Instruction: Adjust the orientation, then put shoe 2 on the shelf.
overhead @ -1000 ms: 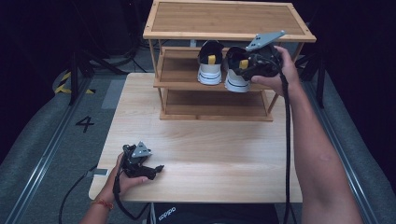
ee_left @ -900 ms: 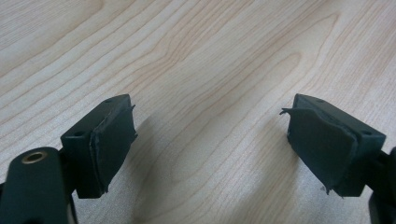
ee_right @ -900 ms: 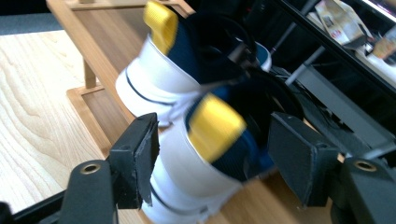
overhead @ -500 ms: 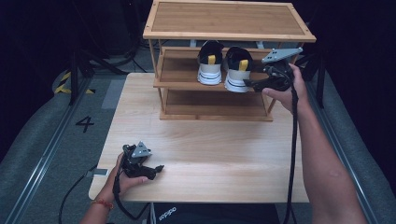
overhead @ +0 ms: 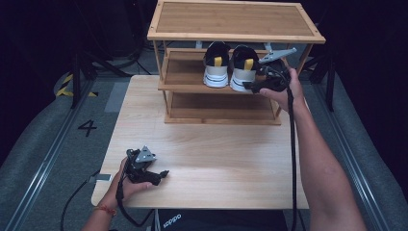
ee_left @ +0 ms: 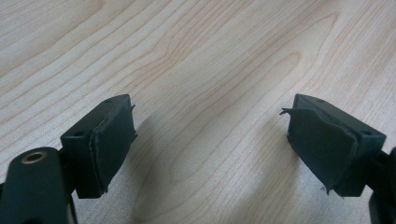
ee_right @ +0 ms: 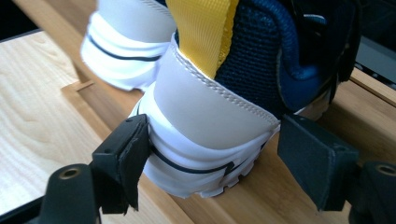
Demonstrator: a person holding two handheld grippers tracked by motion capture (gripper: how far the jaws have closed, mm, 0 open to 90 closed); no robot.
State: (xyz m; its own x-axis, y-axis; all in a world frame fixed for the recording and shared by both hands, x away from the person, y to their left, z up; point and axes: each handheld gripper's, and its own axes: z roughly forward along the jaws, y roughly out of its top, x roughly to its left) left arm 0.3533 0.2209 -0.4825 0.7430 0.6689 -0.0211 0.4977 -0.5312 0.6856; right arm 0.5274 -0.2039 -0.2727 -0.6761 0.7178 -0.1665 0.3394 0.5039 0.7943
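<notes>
Two navy and white shoes with yellow heel tabs stand side by side on the middle shelf of a wooden rack. The left shoe stands free. My right gripper is at the heel of the right shoe. In the right gripper view that heel sits between the right gripper's jaws, which have just been opening. The left pad is at the sole's edge and the right pad stands clear of it. My left gripper lies on the table, open with nothing in it.
The rack has a bare top shelf and a low shelf, and it stands at the far end of the light wooden table. Dark floor, rails and cables surround the table.
My right gripper has come down from beside the right shoe's top to its heel at shelf level. The shoes and the left gripper have stayed put.
</notes>
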